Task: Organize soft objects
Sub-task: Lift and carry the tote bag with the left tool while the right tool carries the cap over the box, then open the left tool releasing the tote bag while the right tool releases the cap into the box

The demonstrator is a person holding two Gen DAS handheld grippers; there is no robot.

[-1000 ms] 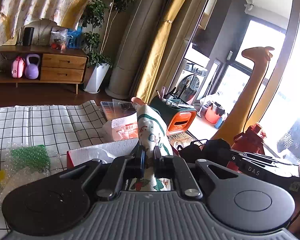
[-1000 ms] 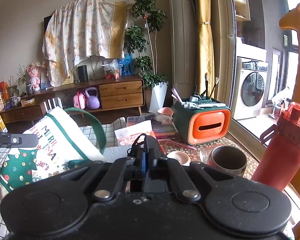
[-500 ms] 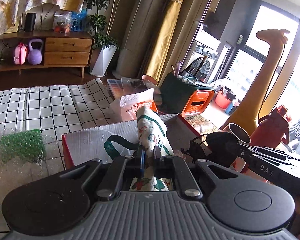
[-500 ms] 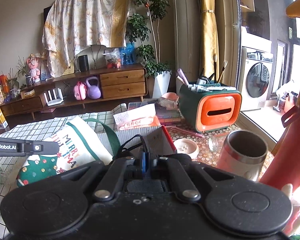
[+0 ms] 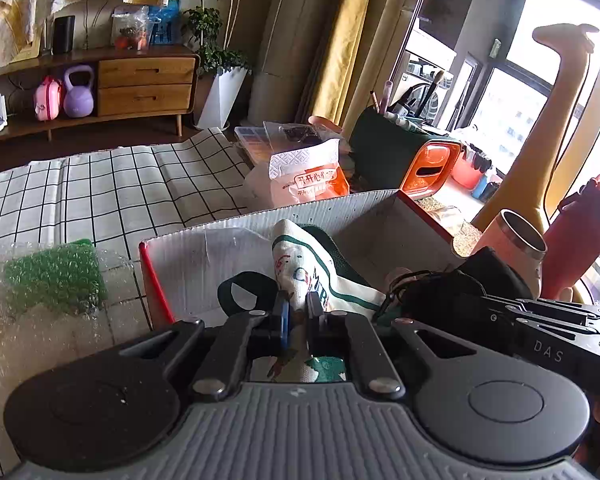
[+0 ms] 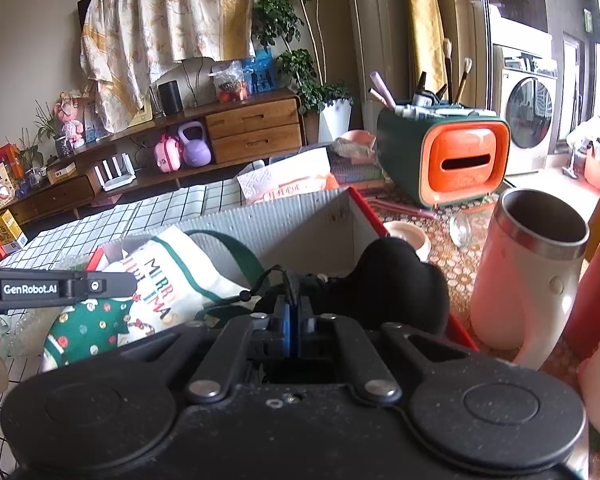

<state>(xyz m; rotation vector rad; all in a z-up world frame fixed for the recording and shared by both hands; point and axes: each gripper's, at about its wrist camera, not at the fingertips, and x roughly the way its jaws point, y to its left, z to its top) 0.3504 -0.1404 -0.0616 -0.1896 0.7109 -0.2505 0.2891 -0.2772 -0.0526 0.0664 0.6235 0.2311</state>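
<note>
A white and green Christmas cloth bag point(image 5: 300, 264) hangs from my left gripper point(image 5: 296, 308), which is shut on its fabric. The bag's lower part lies inside a white corrugated box with red edges point(image 5: 228, 248). In the right wrist view the same bag point(image 6: 160, 288) rests in the box point(image 6: 300, 224), under the side of the left gripper point(image 6: 60, 286). My right gripper point(image 6: 294, 312) is shut on the cord of a black soft pouch point(image 6: 400, 276), which sits over the box's right corner. The pouch point(image 5: 488, 276) also shows in the left wrist view.
Bubble wrap around something green point(image 5: 52, 276) lies left of the box on a checked cloth point(image 5: 100, 188). Behind the box are a tissue pack point(image 5: 304, 176) and a green and orange organizer point(image 6: 452, 156). A steel-rimmed mug point(image 6: 532, 272) and a red bottle point(image 5: 580, 232) stand at the right.
Both grippers have come down and tilted lower. The cloth bag and the black pouch now sit in the box opening instead of above it. Neither grip has changed.
</note>
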